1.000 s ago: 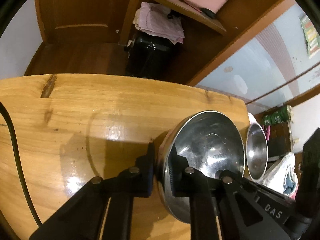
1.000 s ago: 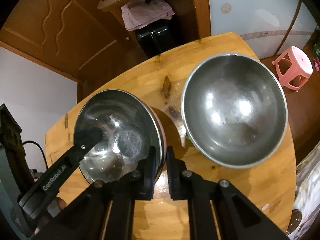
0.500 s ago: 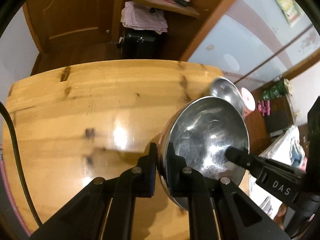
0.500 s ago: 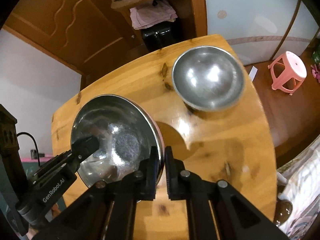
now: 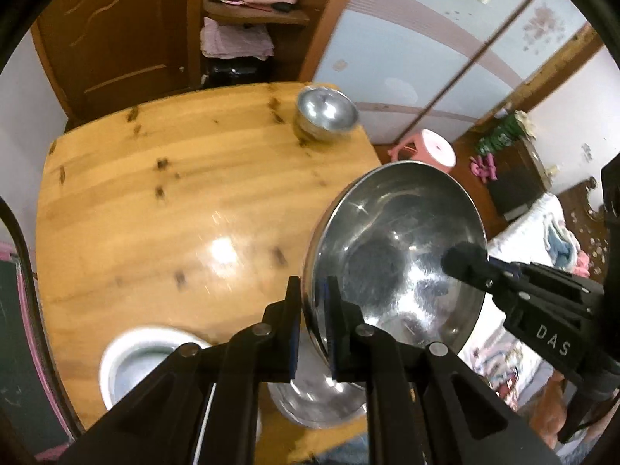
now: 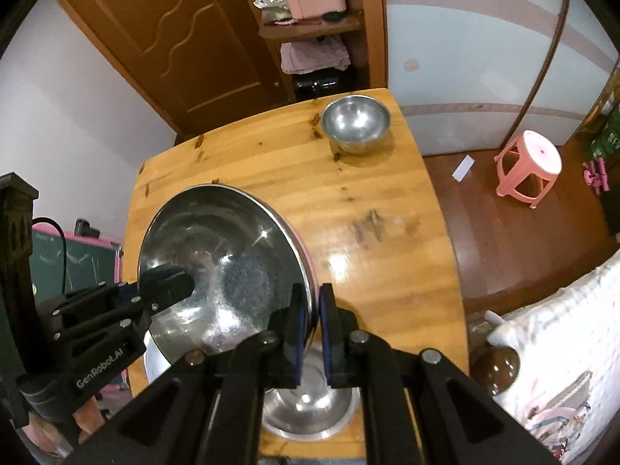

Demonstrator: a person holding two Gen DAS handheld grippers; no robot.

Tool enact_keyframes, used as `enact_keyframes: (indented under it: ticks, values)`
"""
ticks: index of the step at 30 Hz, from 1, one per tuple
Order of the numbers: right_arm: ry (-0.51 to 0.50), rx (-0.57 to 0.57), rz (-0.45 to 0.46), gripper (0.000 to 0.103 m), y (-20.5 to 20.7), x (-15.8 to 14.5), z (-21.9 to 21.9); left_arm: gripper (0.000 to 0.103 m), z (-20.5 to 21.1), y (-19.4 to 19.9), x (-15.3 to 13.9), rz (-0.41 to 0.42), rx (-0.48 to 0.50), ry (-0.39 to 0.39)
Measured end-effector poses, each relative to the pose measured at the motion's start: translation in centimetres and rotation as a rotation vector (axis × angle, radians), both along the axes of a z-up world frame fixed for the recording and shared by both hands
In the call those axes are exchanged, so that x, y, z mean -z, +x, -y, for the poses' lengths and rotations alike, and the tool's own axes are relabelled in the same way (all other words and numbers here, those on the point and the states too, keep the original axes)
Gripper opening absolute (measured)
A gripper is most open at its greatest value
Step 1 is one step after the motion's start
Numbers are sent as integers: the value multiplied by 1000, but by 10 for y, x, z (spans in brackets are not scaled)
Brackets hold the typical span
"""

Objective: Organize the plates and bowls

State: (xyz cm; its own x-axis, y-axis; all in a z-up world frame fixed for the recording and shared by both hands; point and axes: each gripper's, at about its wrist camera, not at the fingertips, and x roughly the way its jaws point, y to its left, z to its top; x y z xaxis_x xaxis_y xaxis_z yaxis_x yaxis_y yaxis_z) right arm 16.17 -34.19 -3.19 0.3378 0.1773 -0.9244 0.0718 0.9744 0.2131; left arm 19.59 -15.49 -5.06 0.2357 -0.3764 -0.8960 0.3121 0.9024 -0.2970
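Note:
A wide steel bowl [image 5: 395,232] hangs tilted above the wooden table [image 5: 155,213], gripped from both sides. My left gripper [image 5: 312,310] is shut on its near rim. My right gripper [image 6: 310,310] is shut on the opposite rim of the same steel bowl [image 6: 217,240]. One finger of each gripper lies inside the bowl. A small steel bowl [image 5: 327,118] stands at the table's far corner, also visible as the small bowl [image 6: 355,122]. Under the held bowl, a second steel bowl [image 6: 310,407] sits by the near edge, beside a white bowl [image 5: 135,356].
A pink plastic stool [image 6: 531,166] stands on the dark floor right of the table [image 6: 387,252]. Bedding with a pale pattern [image 6: 562,348] lies at lower right. A brown door and a shelf with pink things are behind the table. A green board leans at the left.
Both grippers have risen and drawn back toward the table's near edge with the wide bowl. The small steel bowl now looks far off. The white bowl and second steel bowl have come into view.

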Motion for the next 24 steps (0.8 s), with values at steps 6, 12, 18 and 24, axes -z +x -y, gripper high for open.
enact_keyframes:
  ticks: [6, 12, 18, 24]
  values:
    - [-6, 2, 10, 7, -65, 5, 10, 10, 4, -65, 15, -30, 39, -21]
    - [10, 17, -28, 7, -102, 46, 13, 10, 6, -98, 55, -44, 36, -15]
    - [4, 34, -61, 7, -119, 96, 3, 10, 0, -107, 98, -59, 3, 1]
    - [17, 53, -95, 7, -116, 133, -6, 10, -6, -103, 131, -91, -32, 21]
